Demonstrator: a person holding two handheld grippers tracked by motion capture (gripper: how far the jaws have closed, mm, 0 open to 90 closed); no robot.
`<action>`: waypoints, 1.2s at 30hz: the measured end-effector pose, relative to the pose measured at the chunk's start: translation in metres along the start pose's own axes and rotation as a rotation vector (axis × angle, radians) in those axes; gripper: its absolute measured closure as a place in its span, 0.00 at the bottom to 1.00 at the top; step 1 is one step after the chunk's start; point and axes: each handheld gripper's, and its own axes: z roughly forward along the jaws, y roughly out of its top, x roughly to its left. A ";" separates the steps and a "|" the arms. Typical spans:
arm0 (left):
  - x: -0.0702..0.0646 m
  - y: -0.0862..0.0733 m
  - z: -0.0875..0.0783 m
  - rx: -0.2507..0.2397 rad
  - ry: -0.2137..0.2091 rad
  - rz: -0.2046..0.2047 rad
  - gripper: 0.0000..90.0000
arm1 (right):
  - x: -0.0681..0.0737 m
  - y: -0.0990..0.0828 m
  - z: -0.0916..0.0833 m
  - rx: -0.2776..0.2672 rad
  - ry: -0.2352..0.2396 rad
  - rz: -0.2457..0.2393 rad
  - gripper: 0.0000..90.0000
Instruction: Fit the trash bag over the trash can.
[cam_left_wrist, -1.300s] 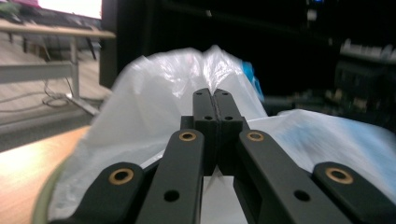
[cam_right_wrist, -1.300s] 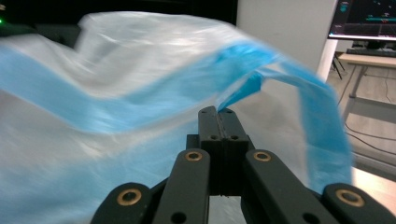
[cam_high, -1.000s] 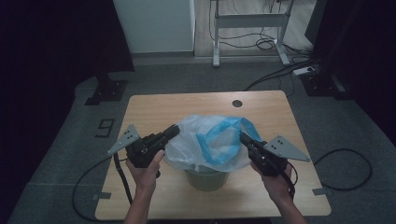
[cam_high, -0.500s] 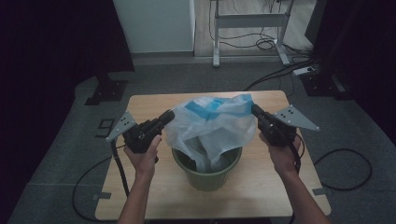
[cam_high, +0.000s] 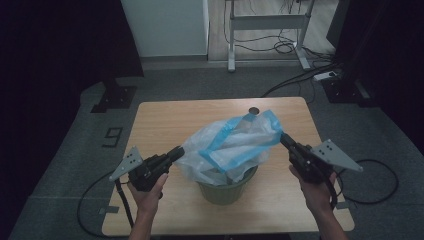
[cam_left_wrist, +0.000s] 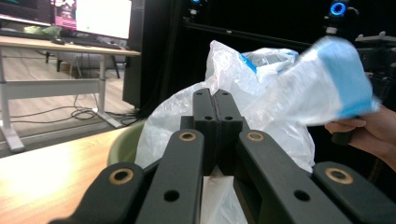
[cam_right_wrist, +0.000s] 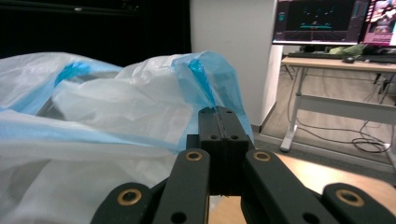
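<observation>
A clear plastic bag with blue edging hangs open over a green bin on the wooden table, its lower part inside the bin. My left gripper is shut on the bag's left rim. My right gripper is shut on the blue-edged right rim, held a little higher. In the left gripper view the shut jaws pinch the bag, with the bin's rim to their left and the other hand behind. In the right gripper view the shut jaws clamp the bag's blue fold.
A small round hole sits near the table's far edge. Cables trail from both grippers over the table's sides. On the floor beyond stand a desk frame with cables, a power strip and a black stand base.
Both grippers have come back down from a raised position with the bag's rim and spread farther apart. The bag has dropped lower over the bin.
</observation>
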 end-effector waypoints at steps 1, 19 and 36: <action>-0.001 -0.003 -0.002 0.003 0.002 0.003 1.00 | 0.001 -0.003 -0.003 0.002 0.006 0.004 0.99; -0.005 -0.064 -0.027 0.082 -0.031 -0.040 1.00 | 0.022 -0.089 -0.044 0.140 0.101 0.070 0.99; -0.007 -0.068 -0.019 0.163 0.028 -0.038 0.77 | 0.033 -0.117 -0.014 0.283 0.117 0.060 0.99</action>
